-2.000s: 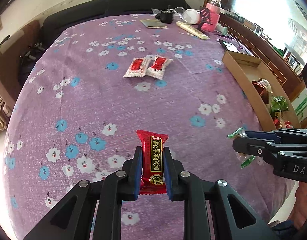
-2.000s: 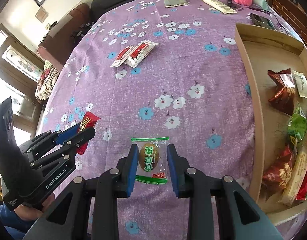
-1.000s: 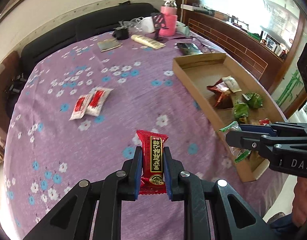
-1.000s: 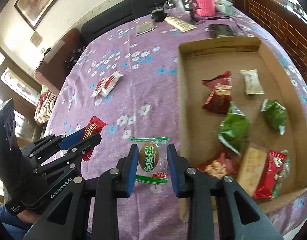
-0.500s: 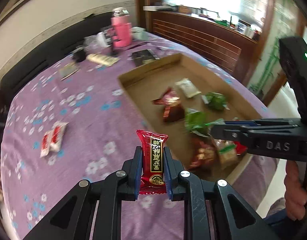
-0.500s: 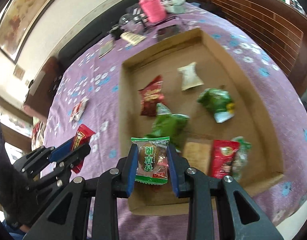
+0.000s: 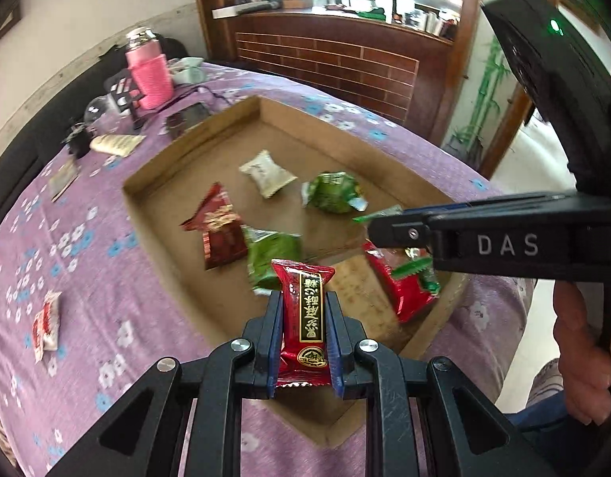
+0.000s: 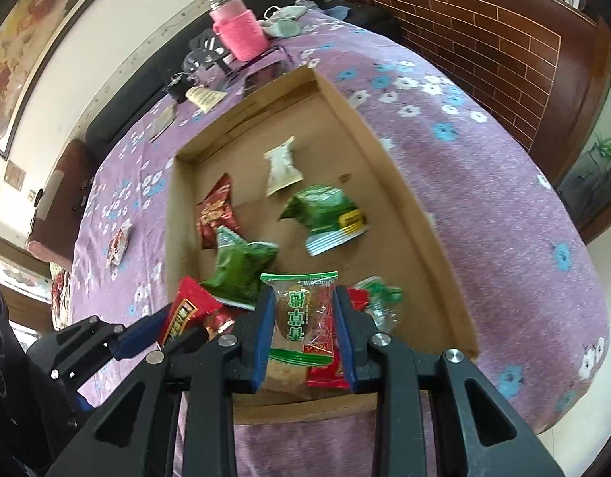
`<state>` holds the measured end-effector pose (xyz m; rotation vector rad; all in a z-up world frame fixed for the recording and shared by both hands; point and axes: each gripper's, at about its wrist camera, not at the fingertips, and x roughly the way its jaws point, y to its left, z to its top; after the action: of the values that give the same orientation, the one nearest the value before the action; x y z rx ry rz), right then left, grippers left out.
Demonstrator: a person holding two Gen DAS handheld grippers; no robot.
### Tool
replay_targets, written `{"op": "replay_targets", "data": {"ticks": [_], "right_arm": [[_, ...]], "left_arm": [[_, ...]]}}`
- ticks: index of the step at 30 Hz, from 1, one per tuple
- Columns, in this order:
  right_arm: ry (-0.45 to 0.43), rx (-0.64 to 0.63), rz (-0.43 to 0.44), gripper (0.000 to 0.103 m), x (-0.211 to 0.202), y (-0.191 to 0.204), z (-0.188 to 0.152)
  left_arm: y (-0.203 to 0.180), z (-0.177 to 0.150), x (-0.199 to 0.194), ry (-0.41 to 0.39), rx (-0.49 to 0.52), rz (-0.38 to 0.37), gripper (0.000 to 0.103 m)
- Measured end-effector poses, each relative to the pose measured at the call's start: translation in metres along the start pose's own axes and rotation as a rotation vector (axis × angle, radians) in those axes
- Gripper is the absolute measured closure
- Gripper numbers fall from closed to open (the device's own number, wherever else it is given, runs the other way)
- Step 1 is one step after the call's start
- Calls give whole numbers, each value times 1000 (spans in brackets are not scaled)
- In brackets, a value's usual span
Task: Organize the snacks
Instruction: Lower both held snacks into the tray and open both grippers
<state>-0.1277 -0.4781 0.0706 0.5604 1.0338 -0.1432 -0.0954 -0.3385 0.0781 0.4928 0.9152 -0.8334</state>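
My left gripper (image 7: 303,338) is shut on a red candy bar wrapper (image 7: 305,318) and holds it above the near left edge of the cardboard tray (image 7: 154,214). My right gripper (image 8: 303,326) is shut on a clear green-trimmed kiwi candy packet (image 8: 299,314) over the tray's near end (image 8: 388,183). In the left wrist view the right gripper (image 7: 388,230) reaches in from the right. In the right wrist view the left gripper (image 8: 174,330) with its red wrapper (image 8: 186,310) is at the lower left. Several red, green and white snack packets lie in the tray.
Two red-and-white packets (image 7: 45,322) lie on the purple flowered tablecloth (image 7: 66,238) left of the tray. A pink bottle (image 7: 148,67), a phone (image 7: 186,117) and small items stand at the far end. A wooden cabinet (image 7: 345,51) is behind the table.
Both grippers have swung right from the open tablecloth to above the cardboard tray, each still holding its packet. The two red-and-white packets now sit far to the left.
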Motion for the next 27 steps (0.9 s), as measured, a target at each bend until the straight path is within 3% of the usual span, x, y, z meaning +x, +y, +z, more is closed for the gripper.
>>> {"op": "replay_targets", "data": {"ticks": [9, 27], "right_arm": [[9, -5, -13, 75, 6, -6, 10], [18, -18, -17, 75, 14, -3, 15]], "left_arm": [[-19, 7, 16, 24, 61, -1, 84], [-21, 9, 23, 19, 85, 55, 83]]}}
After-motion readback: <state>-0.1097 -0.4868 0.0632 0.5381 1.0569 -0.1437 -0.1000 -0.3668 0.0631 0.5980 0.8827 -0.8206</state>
